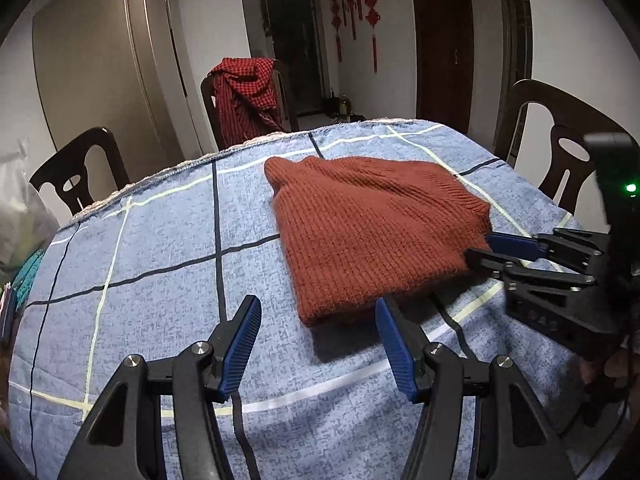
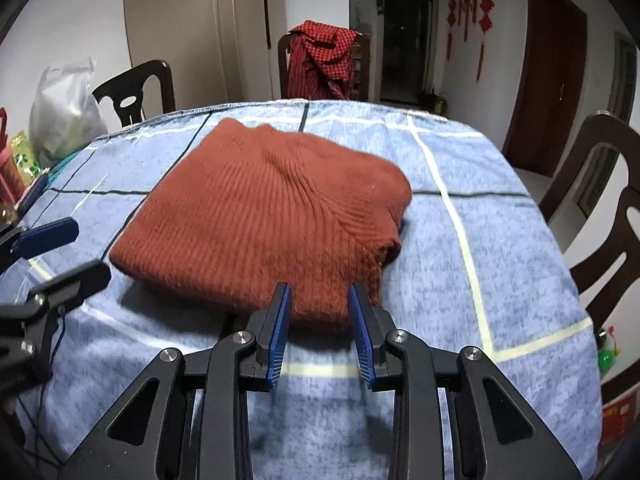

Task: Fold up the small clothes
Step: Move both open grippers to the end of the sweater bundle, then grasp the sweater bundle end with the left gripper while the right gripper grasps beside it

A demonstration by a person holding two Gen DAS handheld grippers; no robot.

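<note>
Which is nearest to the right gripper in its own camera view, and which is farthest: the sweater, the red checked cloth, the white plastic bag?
1. Sweater, right at the right gripper
2. White plastic bag, far left
3. Red checked cloth, on the far chair

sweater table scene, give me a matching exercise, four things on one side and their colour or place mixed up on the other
Things:
1. sweater
2. checked shirt
3. white bag
4. knot ornaments

Descriptions:
A. hanging on the far wall
B. draped over the far chair
C. folded on the blue cloth, rust coloured
D. standing at the table's left edge

Pairs: 1-C, 2-B, 3-D, 4-A
</note>
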